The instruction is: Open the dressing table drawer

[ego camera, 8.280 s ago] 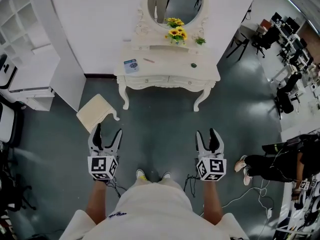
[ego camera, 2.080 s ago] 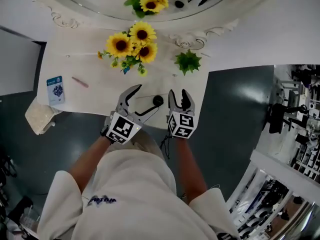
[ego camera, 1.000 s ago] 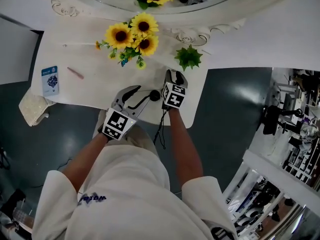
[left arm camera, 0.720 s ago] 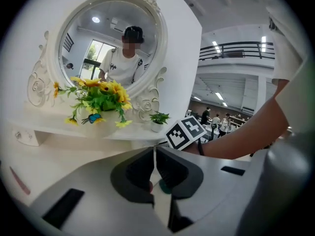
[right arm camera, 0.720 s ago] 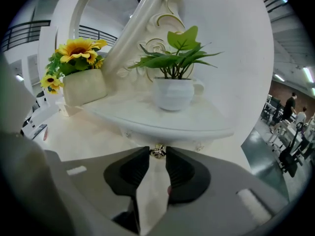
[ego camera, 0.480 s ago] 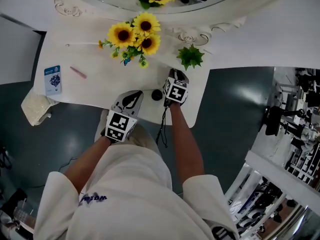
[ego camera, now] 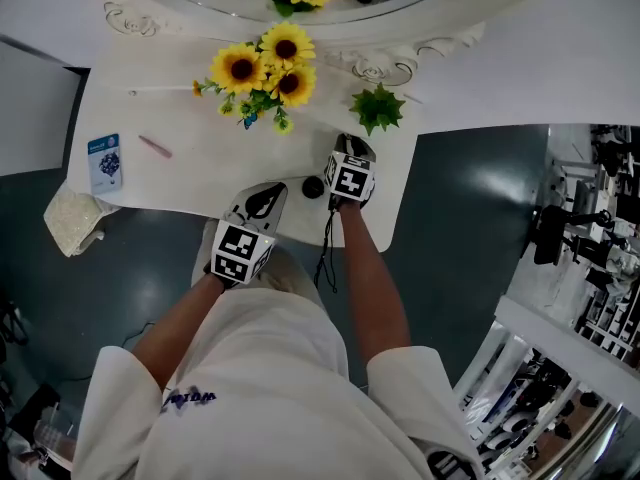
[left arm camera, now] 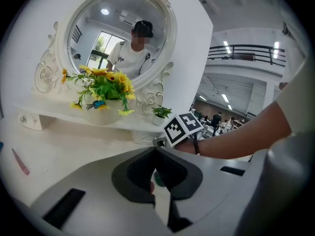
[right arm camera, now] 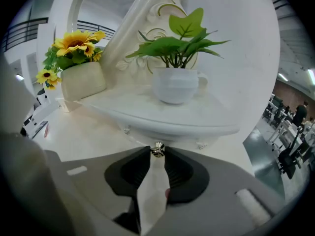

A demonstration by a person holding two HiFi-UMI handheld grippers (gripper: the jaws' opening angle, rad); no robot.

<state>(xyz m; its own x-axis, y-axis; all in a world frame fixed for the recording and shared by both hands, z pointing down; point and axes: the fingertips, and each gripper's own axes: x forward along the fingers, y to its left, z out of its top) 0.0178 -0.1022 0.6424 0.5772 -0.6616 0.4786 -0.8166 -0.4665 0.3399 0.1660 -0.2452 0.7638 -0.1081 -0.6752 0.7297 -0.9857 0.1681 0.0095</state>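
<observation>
The white dressing table lies below me, with a raised shelf under its mirror. A small metal drawer knob sticks out below that shelf's edge. My right gripper has just been closing and is shut on this knob, pads pressed to both sides; in the head view the right gripper reaches under the shelf. My left gripper is shut and empty, hovering over the tabletop's front edge beside a dark round object. In the left gripper view its jaws meet tip to tip.
A vase of sunflowers and a small potted green plant stand on the shelf. A blue card and a pink pen lie at the table's left. A cream stool stands on the floor at left.
The left gripper's jaws went from wide open to shut with nothing in them. The right gripper stayed at the shelf's edge, shifting only slightly.
</observation>
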